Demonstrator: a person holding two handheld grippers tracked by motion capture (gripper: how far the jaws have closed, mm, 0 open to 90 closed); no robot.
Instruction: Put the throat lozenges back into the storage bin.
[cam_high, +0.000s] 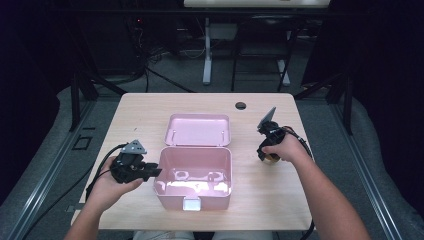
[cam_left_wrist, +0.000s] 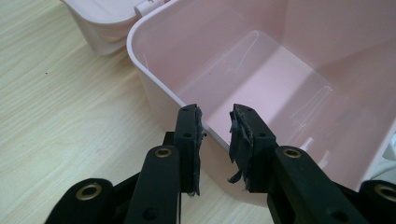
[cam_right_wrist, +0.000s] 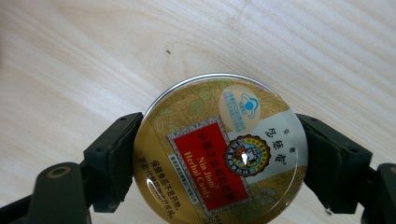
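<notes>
The wooden table carries one big thing, a pink box, standing open at the centre with its lid laid back flat toward twelve o'clock. Inside I can make out only the bare pink floor, so nothing looks packed yet.

At nine o'clock of the box, the left gripper straddles the box's near wall, one jaw outside and one inside; the pads are partly apart and seem not to pinch the rim, more steadying than holding.

At three o'clock, well apart from the box, the right gripper has its jaws pressed on both sides of a round candy tin, gold with a red label.

I judge the tin picked up and its trip into the box still to come. Nothing lies between them; a small hole sits at the table's far edge.
</notes>
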